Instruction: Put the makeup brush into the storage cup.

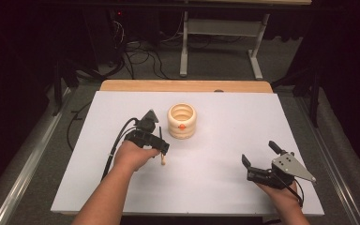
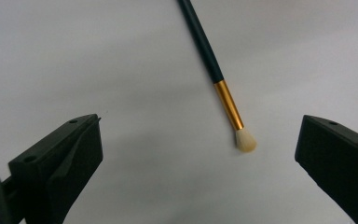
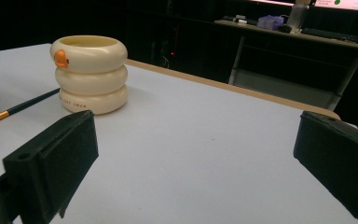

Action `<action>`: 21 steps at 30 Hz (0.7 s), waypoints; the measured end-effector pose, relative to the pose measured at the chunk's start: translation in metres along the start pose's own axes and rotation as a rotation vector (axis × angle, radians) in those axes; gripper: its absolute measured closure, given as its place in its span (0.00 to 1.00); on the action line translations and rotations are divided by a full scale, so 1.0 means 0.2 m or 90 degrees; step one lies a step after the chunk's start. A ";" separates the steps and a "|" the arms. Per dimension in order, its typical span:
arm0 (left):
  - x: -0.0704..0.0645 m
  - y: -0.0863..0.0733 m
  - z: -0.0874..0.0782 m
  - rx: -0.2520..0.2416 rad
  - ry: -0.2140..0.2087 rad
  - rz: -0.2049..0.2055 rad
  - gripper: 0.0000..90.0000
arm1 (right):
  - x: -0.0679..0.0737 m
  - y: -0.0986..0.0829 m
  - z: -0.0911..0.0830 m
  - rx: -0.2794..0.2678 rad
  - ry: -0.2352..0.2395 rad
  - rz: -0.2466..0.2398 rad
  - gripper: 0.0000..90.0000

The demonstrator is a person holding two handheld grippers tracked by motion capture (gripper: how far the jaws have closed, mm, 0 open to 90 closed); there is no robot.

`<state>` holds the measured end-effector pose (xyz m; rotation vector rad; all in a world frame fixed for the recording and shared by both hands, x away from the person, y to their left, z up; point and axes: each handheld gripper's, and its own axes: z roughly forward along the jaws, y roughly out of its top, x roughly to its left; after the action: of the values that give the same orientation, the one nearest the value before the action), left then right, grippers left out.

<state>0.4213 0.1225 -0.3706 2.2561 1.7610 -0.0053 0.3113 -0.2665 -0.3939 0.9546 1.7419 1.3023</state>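
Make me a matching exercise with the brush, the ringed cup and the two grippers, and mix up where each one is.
1. paintbrush
2. cream ringed cup
3. left gripper
4. right gripper

A. open, empty, near the table's right front corner
B. stands upright mid-table
C. lies flat on the white tabletop
D. open, hovering over the brush tip

Pairs: 1-C, 2-B, 3-D, 4-A

White table point(image 1: 225, 154) with brush point(image 2: 216, 77), holder point(image 1: 182, 121)
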 end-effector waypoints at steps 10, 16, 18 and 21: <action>-0.04 0.03 0.01 -0.001 -0.003 0.005 0.04 | 0.00 0.00 0.00 -0.001 0.001 0.000 0.01; -0.05 0.04 0.05 -0.001 0.006 0.004 0.07 | 0.00 0.00 0.00 0.001 0.001 -0.004 0.01; -0.07 0.04 0.07 0.003 0.009 0.008 0.08 | 0.00 0.00 0.00 0.003 -0.001 -0.002 0.01; -0.08 0.04 0.10 0.005 0.009 0.014 0.10 | 0.00 0.00 0.00 0.003 0.000 -0.002 0.01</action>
<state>0.4279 0.1008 -0.3844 2.2874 1.7460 0.0088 0.3110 -0.2657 -0.3944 0.9543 1.7466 1.2971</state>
